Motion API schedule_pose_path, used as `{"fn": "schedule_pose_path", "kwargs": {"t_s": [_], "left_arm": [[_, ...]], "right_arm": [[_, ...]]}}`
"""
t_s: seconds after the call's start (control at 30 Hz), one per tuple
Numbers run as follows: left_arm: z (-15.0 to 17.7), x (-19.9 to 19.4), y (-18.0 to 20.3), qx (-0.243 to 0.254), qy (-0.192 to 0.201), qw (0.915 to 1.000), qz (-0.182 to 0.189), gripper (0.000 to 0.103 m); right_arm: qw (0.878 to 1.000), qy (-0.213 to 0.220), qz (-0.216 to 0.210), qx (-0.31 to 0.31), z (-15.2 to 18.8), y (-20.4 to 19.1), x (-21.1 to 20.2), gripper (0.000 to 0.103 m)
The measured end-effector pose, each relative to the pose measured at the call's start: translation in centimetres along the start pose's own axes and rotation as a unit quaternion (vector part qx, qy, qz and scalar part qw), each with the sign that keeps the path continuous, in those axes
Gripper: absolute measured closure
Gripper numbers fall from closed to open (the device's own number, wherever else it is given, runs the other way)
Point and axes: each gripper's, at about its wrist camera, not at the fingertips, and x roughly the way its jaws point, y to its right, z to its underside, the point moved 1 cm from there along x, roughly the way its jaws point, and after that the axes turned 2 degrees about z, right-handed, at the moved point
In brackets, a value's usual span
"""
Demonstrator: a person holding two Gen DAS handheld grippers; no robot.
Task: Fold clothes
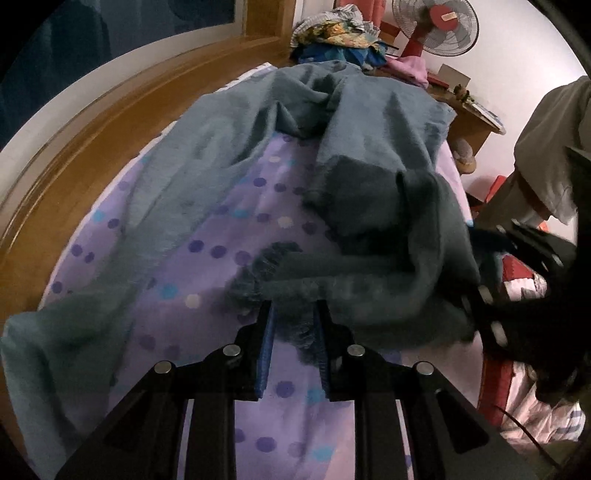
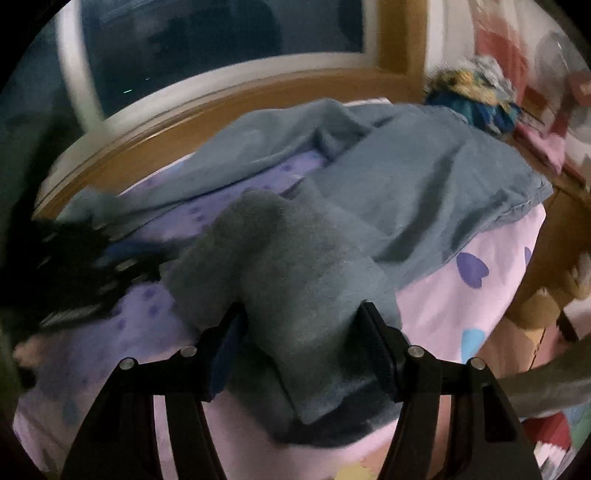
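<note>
A large teal-grey cloth (image 1: 369, 122) lies rumpled across a bed covered by a lilac sheet (image 1: 221, 229) printed with purple, blue and white dots. The cloth runs from the far end of the bed, where it covers most of the width, down both sides toward the near edge, leaving a bare wedge of sheet in the middle. In the left wrist view the left claw (image 1: 293, 350) is partly open, its blue-padded fingers (image 1: 266, 354) standing either side of a dark fringed corner of the cloth that hangs between them; whether the pads press that fringe cannot be told. The right claw (image 1: 517, 280) shows at the right edge of that view as a dark, blurred shape against the bunched cloth at the bed's right side. In the right wrist view the right claw (image 2: 301, 350) is spread wide around a thick folded bundle of the same cloth (image 2: 280, 266), which fills the gap and touches both fingers (image 2: 380, 354); the bundle rests over the near edge of the bed. The left claw (image 2: 85, 258) appears there as a blurred black form at the bed's left side. A wooden bed frame (image 1: 122, 110) curves along the far left edge. Beyond the far end sit a pile of coloured clothes (image 1: 336, 33) and a standing fan (image 1: 439, 26).
</note>
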Motion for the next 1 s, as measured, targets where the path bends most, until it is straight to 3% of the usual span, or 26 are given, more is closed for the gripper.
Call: {"fn": "schedule_pose_path", "kwargs": {"t_s": [0.23,0.37,0.53,0.67,0.87,1.0], "left_arm": [[-1.4,1.9,-0.8,-0.029,-0.013,0.9988,0.037,0.082],[-2.0,1.7,-0.3,-0.013,-0.003,0.9986,0.052,0.082],[-3.1,2.6,1.4,0.042,-0.014,0.9986,0.03,0.082],[-3.5,3.4,2.2,0.058,-0.019,0.9979,0.023,0.082],[-3.7,3.2,1.1,0.025,-0.015,0.9987,0.042,0.082],[-3.6,2.3,0.4,0.016,-0.009,0.9993,0.032,0.082]], "right_arm": [[0.999,-0.01,-0.013,0.031,-1.3,2.6,2.8,0.029],[0.999,-0.011,-0.022,0.035,-1.2,2.9,2.7,0.029],[1.0,0.002,-0.001,0.024,-0.9,2.5,-0.1,0.029],[0.999,0.026,0.017,0.005,0.6,1.6,-3.9,0.029],[0.998,0.017,-0.001,-0.063,2.5,-2.8,-3.0,0.029],[0.994,0.011,-0.012,-0.108,3.7,-5.7,-2.3,0.029]]}}
